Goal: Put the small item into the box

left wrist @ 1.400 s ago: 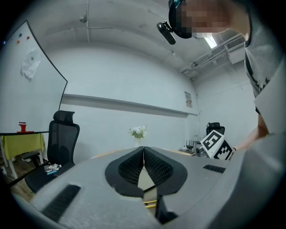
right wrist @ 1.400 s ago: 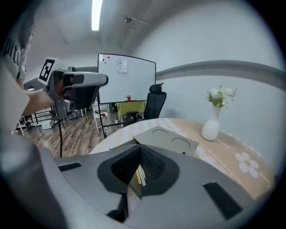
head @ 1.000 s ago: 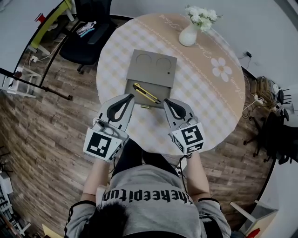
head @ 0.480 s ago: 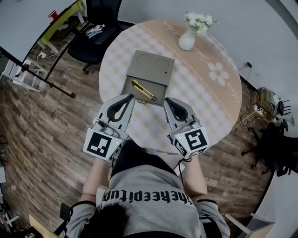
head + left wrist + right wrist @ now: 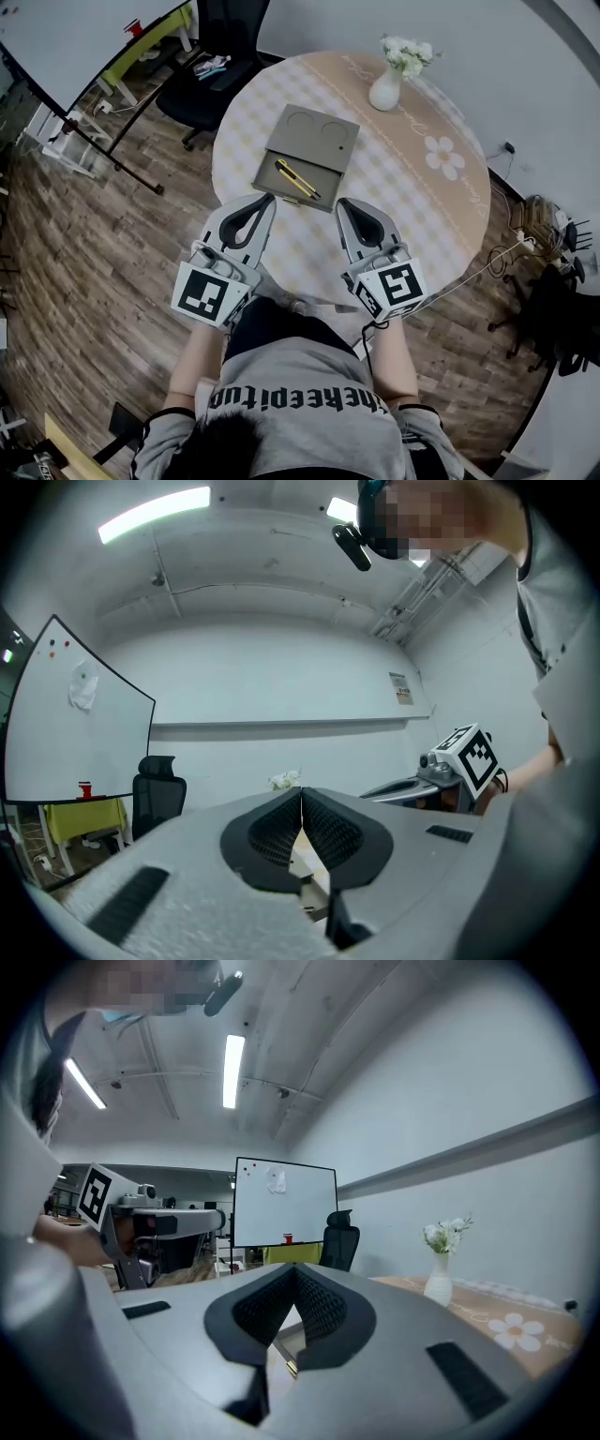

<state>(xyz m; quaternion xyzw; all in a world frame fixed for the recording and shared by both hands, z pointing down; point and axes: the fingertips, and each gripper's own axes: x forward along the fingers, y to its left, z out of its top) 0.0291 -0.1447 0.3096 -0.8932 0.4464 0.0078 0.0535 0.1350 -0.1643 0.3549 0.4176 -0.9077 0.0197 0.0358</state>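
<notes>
Round checked counter (image 5: 412, 202) holds the open grey box (image 5: 314, 150), yellow-black utility knife (image 5: 298, 180) lying diagonally inside, just ahead between your clenched, empty left tongs (image 5: 267, 198) and right tongs (image 5: 340, 202), equally near.

box (image 5: 314, 136) open on table (image 5: 422, 197) | yellow cutter (image 5: 297, 179) inside | left gripper (image 5: 266, 198), right gripper (image 5: 341, 202) at near edge

Left gripper (image 5: 269, 198) and right gripper (image 5: 341, 202) level, jaws together, empty

Bare tabletop (image 5: 305, 246) before the open box (image 5: 312, 133); vase (image 5: 384, 91) well beyond.
</notes>
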